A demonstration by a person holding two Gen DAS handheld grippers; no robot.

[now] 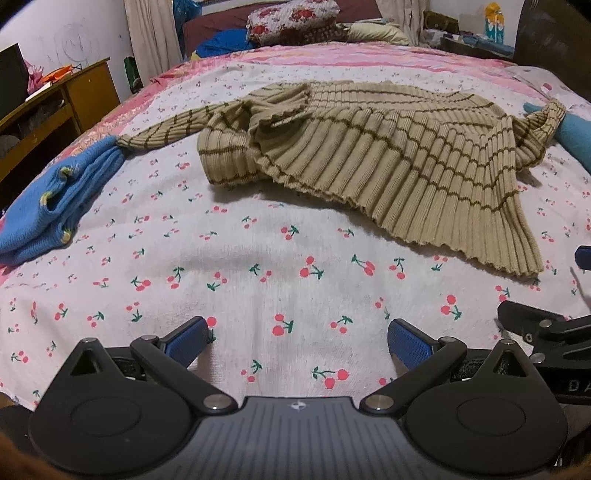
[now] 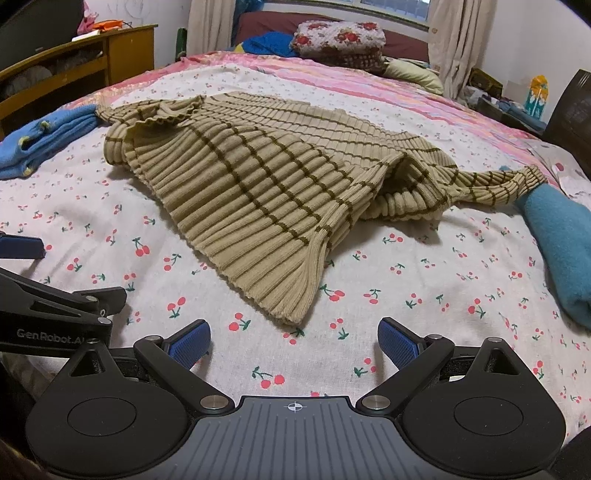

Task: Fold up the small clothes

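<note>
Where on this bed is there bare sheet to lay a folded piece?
Bare cherry-print sheet lies between the open tongs and the tan striped ribbed sweater's hem. Crowded: its sleeves touch the folded light-blue knit and the teal cloth.

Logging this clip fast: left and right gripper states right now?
Left gripper: open, holding nothing, above the cherry-print sheet.
Right gripper: open, holding nothing, just short of the striped sweater hem.

A home bedroom: ahead of the grippers a bed under a cherry-print sheet (image 1: 258, 229), floral pillow (image 2: 338, 37) and curtains (image 2: 458, 33) beyond, wooden desk (image 1: 85, 92) far left.
</note>
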